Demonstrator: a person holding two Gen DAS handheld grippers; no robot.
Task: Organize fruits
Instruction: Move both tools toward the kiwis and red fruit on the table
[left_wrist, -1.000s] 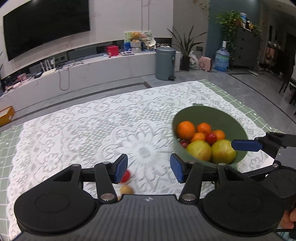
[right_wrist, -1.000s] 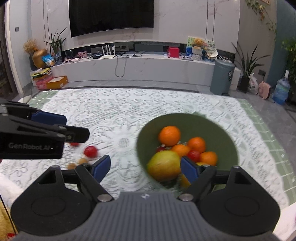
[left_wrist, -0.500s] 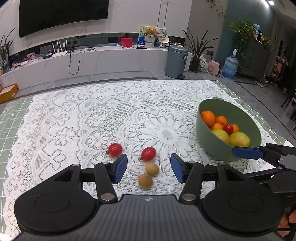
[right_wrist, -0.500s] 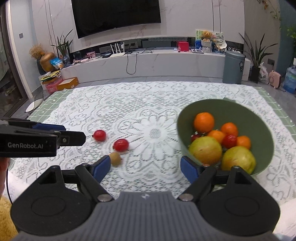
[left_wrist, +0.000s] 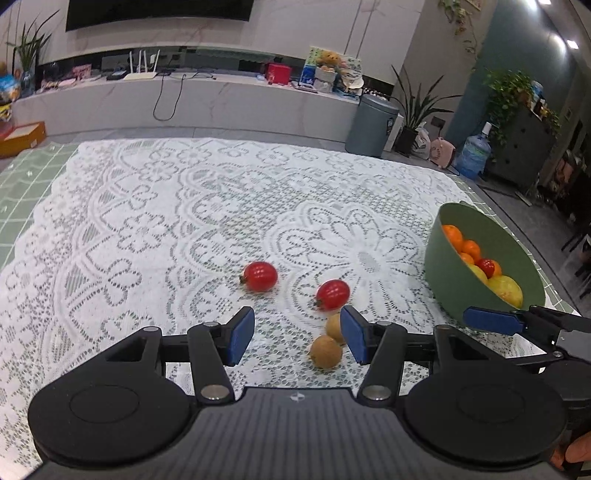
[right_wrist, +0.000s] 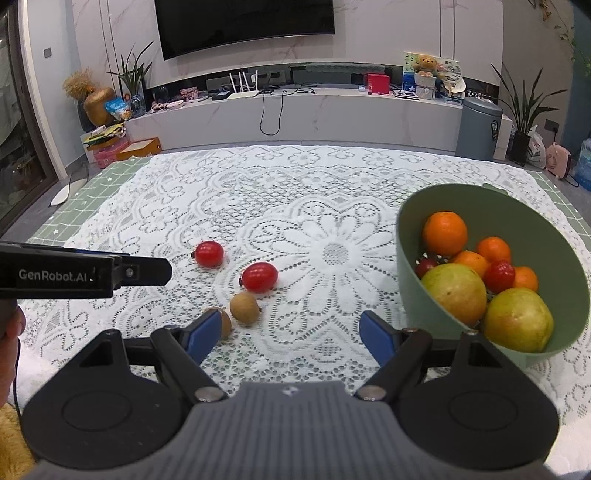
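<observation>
Both our hand-held grippers, left (left_wrist: 297, 334) and right (right_wrist: 286, 332), gape empty. We've swung left since a second ago: longans (left_wrist: 325, 350), perhaps, now low centre, tomatoes (left_wrist: 259, 276) beyond, bowl (left_wrist: 443, 273) far right; pickup seems next.

A big black TV (right_wrist: 245, 26) hangs on a pale wall with a stone look, above a long low white shelf (right_wrist: 295, 114) holding a red box (right_wrist: 377, 83) and a teddy bear (right_wrist: 426, 62). A grey bin (right_wrist: 478, 127) stands on the grey floor at the shelf's right end, with a tall green plant (right_wrist: 524, 110) in a pot beside it. On the far right of the left view a blue water bottle (left_wrist: 474, 155) sits next to a dark cabinet (left_wrist: 524, 147) with leafy plants on top.
</observation>
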